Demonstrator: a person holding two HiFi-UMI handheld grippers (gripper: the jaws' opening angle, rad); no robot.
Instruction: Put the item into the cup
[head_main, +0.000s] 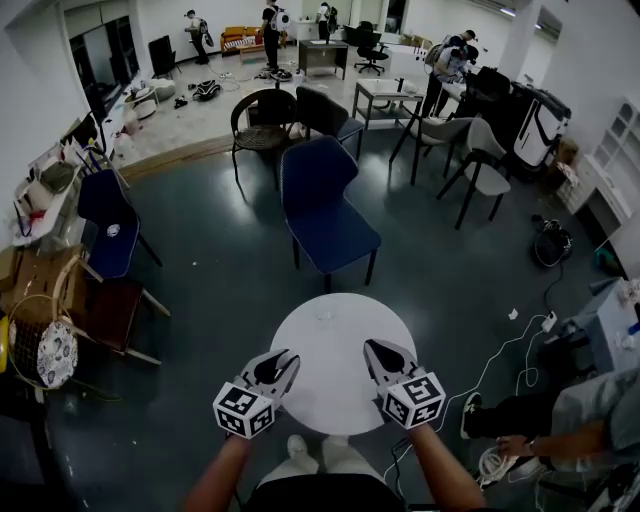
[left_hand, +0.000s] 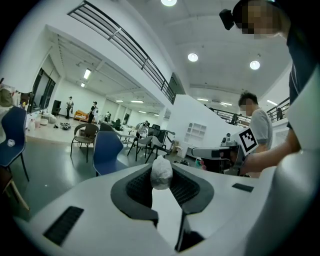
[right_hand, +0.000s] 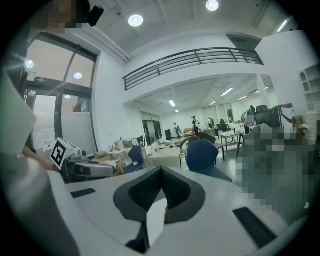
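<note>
Pinches, at lower left of the head view, a small white crumpled item (left_hand: 161, 173) in the left gripper (head_main: 283, 364), jaws part-way apart and pressing on it only near their tips, by the near left rim of the round white table (head_main: 330, 365). Shows at centre frame, toward the table's far edge, what looks like a small clear cup (head_main: 323, 317), too faint to confirm. Poises at lower right the right gripper (right_hand: 161, 174), jaws together on nothing. Risks, in all likelihood, losing the item from so shallow a grip, or knocking over a light cup on an off-centre release
</note>
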